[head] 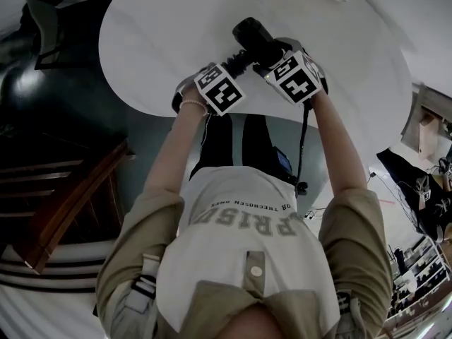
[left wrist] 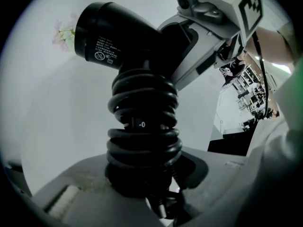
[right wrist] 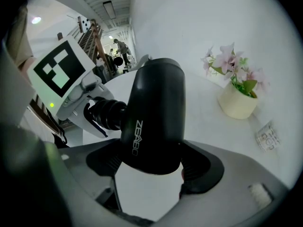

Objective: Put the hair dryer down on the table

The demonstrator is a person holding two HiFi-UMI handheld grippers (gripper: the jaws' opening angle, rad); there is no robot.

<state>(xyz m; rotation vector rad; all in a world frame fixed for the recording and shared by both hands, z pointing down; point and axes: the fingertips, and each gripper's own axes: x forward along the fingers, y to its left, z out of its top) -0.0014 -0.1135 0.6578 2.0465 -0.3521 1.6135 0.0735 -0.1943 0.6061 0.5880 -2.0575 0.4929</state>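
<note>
A black hair dryer (head: 253, 37) is held over the near part of a round white table (head: 155, 55). My left gripper (head: 236, 66) is shut on its handle (left wrist: 142, 126), which has the black cord wound round it. In the left gripper view the barrel (left wrist: 109, 32) points up and left. My right gripper (right wrist: 151, 167) is shut on the barrel (right wrist: 154, 117), one pad on each side. Each gripper shows in the other's view: the right gripper (left wrist: 208, 37) and the left gripper (right wrist: 85, 103).
A cream pot of pink flowers (right wrist: 236, 103) and a small printed packet (right wrist: 266, 137) stand on the table beyond the dryer. The table's near edge (head: 233, 119) runs just under my hands. Dark wooden stairs (head: 70, 203) lie to the left.
</note>
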